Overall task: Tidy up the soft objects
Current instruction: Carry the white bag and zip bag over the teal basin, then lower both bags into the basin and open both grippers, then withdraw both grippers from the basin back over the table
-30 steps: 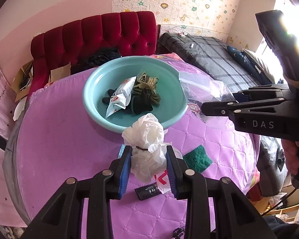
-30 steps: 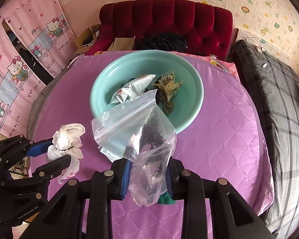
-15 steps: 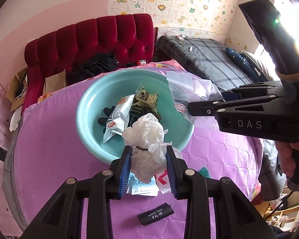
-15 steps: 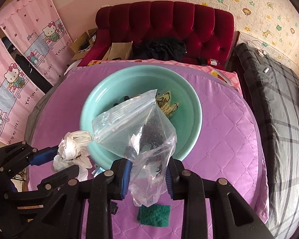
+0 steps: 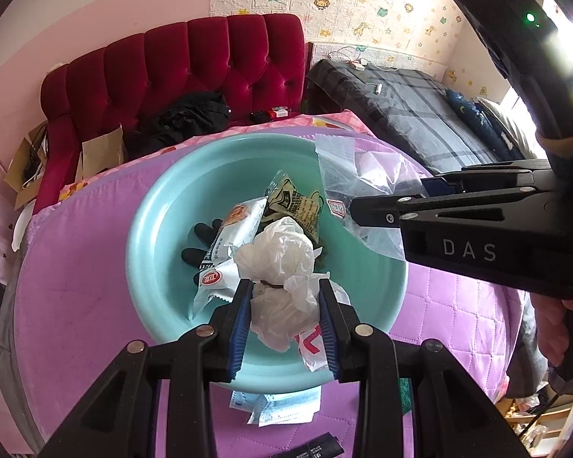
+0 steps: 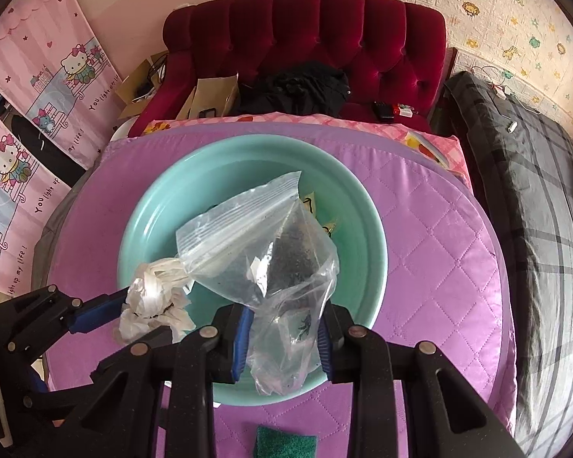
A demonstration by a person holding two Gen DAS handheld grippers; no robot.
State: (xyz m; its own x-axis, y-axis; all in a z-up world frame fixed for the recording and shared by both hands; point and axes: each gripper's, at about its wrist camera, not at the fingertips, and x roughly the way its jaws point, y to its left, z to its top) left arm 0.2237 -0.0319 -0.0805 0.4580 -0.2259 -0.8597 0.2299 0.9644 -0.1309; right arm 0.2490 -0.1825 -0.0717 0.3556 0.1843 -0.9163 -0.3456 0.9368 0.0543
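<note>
A teal basin [image 5: 160,252] [image 6: 366,252] sits on the purple quilted table and holds snack packets [image 5: 229,244], a black glove [image 5: 200,234] and a printed wrapper [image 5: 294,206]. My left gripper [image 5: 284,313] [image 6: 133,305] is shut on a crumpled white plastic bag [image 5: 279,259] [image 6: 149,294], held over the basin's near side. My right gripper [image 6: 282,339] [image 5: 366,210] is shut on a clear zip bag [image 6: 267,252] [image 5: 359,179] with dark crumbs inside, held above the basin's middle, to the right of the white bag.
A blue face mask [image 5: 275,406], a black label [image 5: 317,450] and a green scouring pad [image 6: 286,442] lie on the table in front of the basin. A red tufted sofa [image 6: 305,34] with black clothing stands behind; a plaid bed [image 6: 534,175] is at the right.
Both grippers have carried their bags forward from the table's near part to above the basin. The basin now fills more of each view, and the grips look unchanged.
</note>
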